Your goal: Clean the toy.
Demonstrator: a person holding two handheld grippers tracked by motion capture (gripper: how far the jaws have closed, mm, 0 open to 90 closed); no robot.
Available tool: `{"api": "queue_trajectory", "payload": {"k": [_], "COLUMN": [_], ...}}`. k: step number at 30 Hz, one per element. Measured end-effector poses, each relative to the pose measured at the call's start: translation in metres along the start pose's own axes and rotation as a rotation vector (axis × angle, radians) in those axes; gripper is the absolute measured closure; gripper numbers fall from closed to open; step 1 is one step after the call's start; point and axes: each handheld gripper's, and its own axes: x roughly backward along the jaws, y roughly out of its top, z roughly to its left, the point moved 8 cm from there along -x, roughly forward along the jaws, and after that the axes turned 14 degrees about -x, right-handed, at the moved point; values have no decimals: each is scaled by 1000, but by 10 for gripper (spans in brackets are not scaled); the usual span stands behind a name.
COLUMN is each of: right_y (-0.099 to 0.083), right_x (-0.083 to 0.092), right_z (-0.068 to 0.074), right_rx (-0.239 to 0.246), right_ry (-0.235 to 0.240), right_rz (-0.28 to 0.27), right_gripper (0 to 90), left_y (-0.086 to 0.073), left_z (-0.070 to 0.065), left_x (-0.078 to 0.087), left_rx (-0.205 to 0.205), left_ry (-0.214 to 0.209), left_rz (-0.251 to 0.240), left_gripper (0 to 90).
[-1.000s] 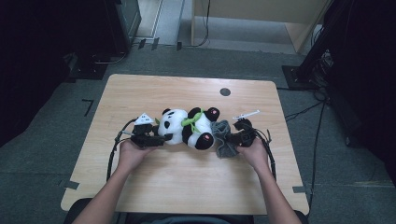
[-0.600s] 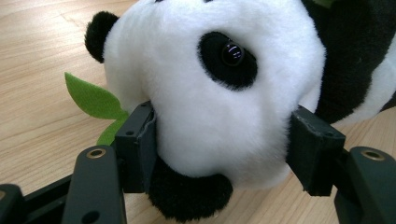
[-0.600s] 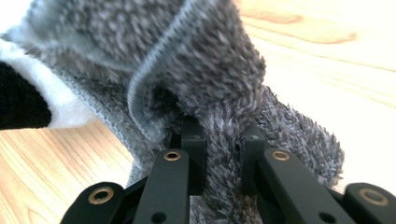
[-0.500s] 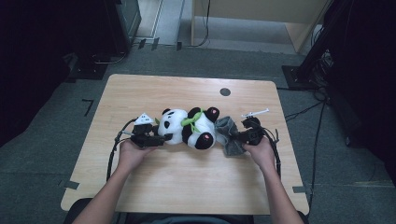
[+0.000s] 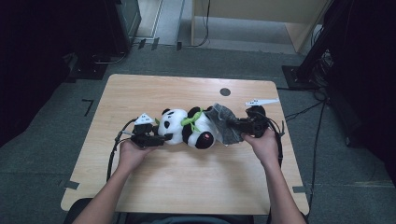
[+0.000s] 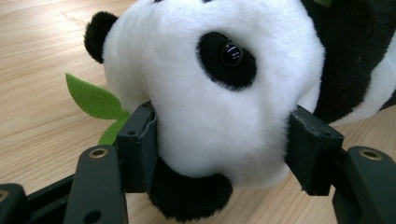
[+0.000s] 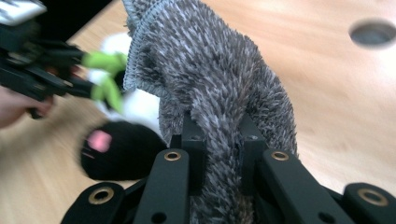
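Black jaws with brass-ringed screw holes; each hand-held gripper point(image 5: 161, 139) trails a black cable.

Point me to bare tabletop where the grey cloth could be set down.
Free: the near strip of the table between the two forearms, and the far strip between the plush panda and the round hole. Crowded: the middle band, where left gripper, panda, grey cloth and right gripper sit in a row.

Wooden table point(image 5: 187, 182) with dark round hole point(image 5: 225, 92)
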Motion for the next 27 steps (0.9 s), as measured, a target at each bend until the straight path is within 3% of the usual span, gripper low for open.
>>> {"api": "queue_trajectory", "payload": {"k": [4,8,17,21,27], "right_y": [15,27,36,34,23], "right_x": [5,0,-44,-74,-123], "right_z": [31,65,129,149,149], "right_rx": [47,104,169,180,144], "right_ry": [61,91,142,145,89], "right_rz": [-36,-29,51,98,187], "right_gripper": [794,794,793,793,793], "left_y": [1,2,2,2,2], "left_z": [-1,-1,-2,-1,-1], "left_x": [0,1,2,2,3], "left_rx": [-11,-17,-15,-15,-6], "left_ry": [11,16,20,23,26], "left_rz": [3,5,-3,-6,-13], "left_gripper": [363,375,381,380,379]}}
